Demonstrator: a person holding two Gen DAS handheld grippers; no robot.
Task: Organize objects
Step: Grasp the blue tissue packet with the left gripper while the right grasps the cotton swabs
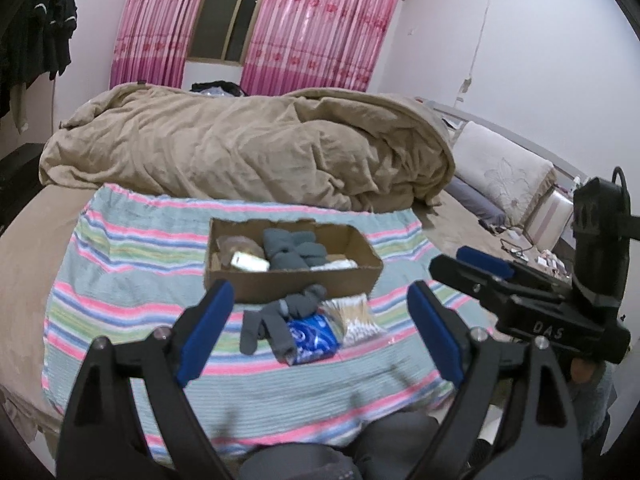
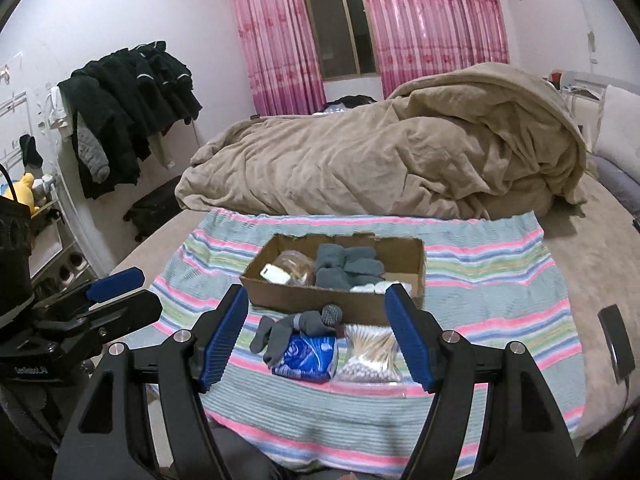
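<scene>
A brown cardboard box (image 1: 248,284) (image 2: 280,296) sits on a striped towel (image 1: 120,264) (image 2: 500,280) on the bed. It holds grey socks (image 1: 292,254) (image 2: 346,266), a white bottle (image 1: 250,263) (image 2: 274,275) and a clear bag. In front of the box lie a grey sock (image 1: 280,314) (image 2: 296,326), a blue packet (image 1: 310,338) (image 2: 306,354) and a bag of cotton swabs (image 1: 352,316) (image 2: 370,354). My left gripper (image 1: 320,332) is open and empty, above the near towel edge. My right gripper (image 2: 316,334) is open and empty, also short of the loose items; it shows at the right of the left wrist view (image 1: 476,268).
A crumpled beige duvet (image 1: 248,144) (image 2: 380,152) lies behind the towel. Pillows (image 1: 504,172) are at the right. Dark clothes (image 2: 132,100) hang on the left wall above a suitcase (image 2: 154,210). A dark phone (image 2: 616,336) lies on the bed at right. Pink curtains frame the window.
</scene>
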